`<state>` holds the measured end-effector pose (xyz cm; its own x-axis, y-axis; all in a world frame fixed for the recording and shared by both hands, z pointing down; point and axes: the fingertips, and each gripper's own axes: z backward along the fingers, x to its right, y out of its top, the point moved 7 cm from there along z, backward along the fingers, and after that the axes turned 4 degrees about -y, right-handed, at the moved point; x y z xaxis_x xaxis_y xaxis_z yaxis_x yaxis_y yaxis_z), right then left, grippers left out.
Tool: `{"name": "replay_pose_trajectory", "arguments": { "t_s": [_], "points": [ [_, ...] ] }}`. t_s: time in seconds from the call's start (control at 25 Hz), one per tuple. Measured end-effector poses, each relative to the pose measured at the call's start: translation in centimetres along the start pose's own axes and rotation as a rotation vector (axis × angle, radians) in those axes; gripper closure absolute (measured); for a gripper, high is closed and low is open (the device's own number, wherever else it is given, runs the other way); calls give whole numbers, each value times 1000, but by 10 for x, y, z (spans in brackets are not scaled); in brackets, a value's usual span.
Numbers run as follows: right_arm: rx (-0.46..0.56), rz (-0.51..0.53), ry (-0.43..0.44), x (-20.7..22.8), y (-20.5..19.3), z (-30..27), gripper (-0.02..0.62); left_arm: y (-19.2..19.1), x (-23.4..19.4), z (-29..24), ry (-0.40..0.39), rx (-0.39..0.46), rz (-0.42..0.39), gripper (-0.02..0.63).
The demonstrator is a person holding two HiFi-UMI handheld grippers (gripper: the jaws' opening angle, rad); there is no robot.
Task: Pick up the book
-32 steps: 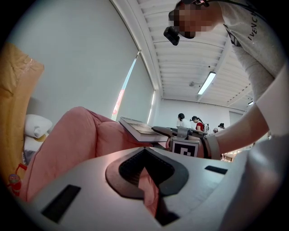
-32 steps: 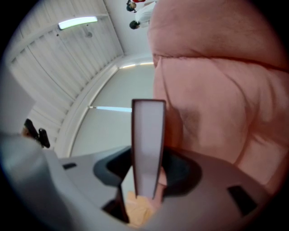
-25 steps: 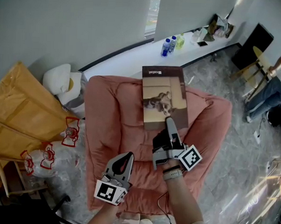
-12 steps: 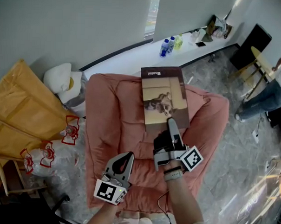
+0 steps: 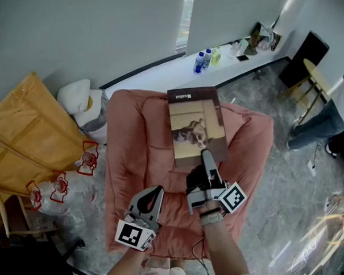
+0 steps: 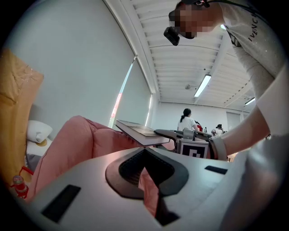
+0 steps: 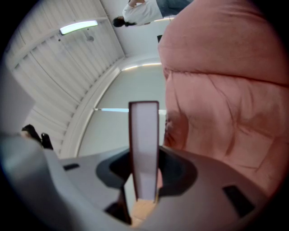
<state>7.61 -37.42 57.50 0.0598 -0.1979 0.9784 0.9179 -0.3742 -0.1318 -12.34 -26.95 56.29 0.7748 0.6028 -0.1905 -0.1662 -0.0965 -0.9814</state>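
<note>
The book [image 5: 194, 126], brown with a tan picture cover, is held out over the pink cushion seat [image 5: 132, 144]. My right gripper [image 5: 205, 156] is shut on the book's near edge. In the right gripper view its white page edge [image 7: 143, 144] stands pinched between the jaws of the right gripper [image 7: 143, 182]. The left gripper view shows the book [image 6: 142, 131] hanging level in the air, clear of the cushion [image 6: 76, 140]. My left gripper [image 5: 154, 191] hovers low over the cushion's front, jaws together and empty, to the left of the right one.
A yellow-orange bag [image 5: 24, 133] and a white pillow [image 5: 74, 95] lie left of the seat, with red-printed plastic bags [image 5: 73, 175] below them. Bottles [image 5: 201, 60] stand on the white ledge behind. A person [image 5: 326, 118] stands at the right by a stool.
The right gripper and the book have shifted a little to the left in the head view. The left gripper stays low at the cushion's front. The person at right has moved.
</note>
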Motion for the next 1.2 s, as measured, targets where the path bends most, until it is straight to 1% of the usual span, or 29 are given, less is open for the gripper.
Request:
{"name": "replay_pose_trajectory", "arguments": {
  "t_s": [0.24,0.56,0.96,1.2],
  "points": [
    [-1,-17,-14,-5,-3,30,437,5,20,6,-2,13,-1,586],
    [-17,-9,-35,-16,-3,73,437,11,49,19,-1,38,-19,586],
    [-54,3,-33,-41,-8,116,437,23,85,38,11,69,-34,586],
    [-69,-14,-43,-52,-15,141,437,31,101,54,23,81,-49,586]
  ]
}}
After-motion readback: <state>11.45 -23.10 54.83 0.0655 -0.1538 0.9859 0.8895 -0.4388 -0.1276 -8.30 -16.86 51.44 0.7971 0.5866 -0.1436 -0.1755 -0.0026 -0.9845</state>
